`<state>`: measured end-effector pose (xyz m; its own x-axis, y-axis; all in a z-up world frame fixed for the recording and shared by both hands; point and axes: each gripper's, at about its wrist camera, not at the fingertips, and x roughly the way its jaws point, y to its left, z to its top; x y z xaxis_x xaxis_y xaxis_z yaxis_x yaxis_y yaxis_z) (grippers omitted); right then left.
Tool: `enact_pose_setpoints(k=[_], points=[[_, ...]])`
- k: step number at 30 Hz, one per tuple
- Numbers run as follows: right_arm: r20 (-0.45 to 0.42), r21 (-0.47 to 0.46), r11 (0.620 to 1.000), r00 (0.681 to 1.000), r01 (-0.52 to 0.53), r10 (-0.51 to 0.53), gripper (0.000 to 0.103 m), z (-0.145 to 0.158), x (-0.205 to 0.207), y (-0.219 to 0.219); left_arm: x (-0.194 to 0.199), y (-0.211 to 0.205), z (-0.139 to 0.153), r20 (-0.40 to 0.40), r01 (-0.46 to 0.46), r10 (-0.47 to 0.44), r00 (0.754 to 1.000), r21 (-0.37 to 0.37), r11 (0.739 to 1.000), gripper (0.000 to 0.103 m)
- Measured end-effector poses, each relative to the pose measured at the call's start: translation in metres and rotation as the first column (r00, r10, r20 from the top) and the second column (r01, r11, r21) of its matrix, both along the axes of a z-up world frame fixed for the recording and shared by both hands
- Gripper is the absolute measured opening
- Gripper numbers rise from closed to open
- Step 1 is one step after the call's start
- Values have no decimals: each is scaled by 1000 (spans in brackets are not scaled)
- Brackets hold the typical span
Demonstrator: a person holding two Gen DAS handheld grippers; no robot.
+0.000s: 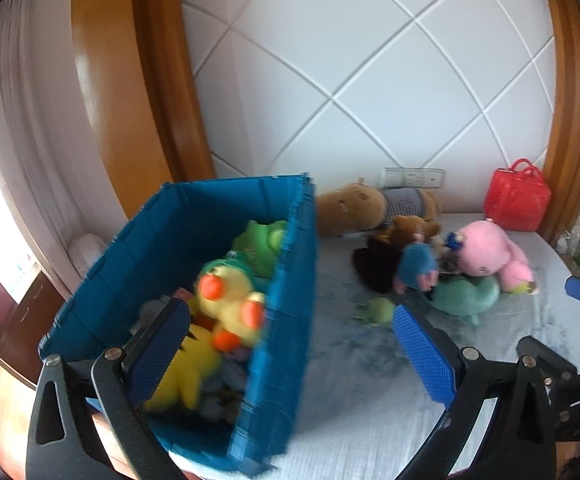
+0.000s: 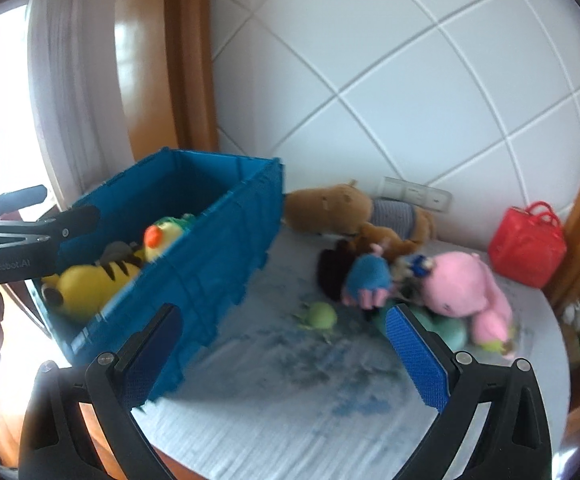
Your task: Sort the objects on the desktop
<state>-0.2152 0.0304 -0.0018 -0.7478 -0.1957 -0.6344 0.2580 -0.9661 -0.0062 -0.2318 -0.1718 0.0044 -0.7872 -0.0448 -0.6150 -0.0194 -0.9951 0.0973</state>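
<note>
Left wrist view looks down into the blue box (image 1: 225,240) at a yellow duck (image 1: 229,304). Right wrist view shows its side. Both jaws are spread wide, holding nothing.

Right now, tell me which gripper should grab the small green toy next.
Probably the right gripper: open, empty, with the green toy just ahead between its fingers. The left gripper is open too but straddles the bin wall.
</note>
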Motion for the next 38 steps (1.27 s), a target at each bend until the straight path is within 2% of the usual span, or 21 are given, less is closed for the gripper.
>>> enact_pose_setpoints(k=[2,9,15,20,25,38], points=[[0,5,1000,1000,14,-14,103,3,15,21,14,18,3,1,6,-6,1000,6,1000,103],[-5,5,995,995,97,-97,103,9,55,82,57,56,13,1,-74,74,997,-15,997,103],[-9,7,989,989,151,-151,103,12,88,115,82,72,16,7,-63,63,998,-10,998,103],[-17,8,984,984,179,-178,103,13,110,119,99,80,15,-9,-38,38,999,-42,998,103],[-13,7,978,978,208,-208,103,16,124,119,110,79,17,-13,-14,13,1000,-42,999,103],[-8,31,974,975,222,-222,103,16,135,122,125,89,15,-51,-35,32,998,-63,997,103]])
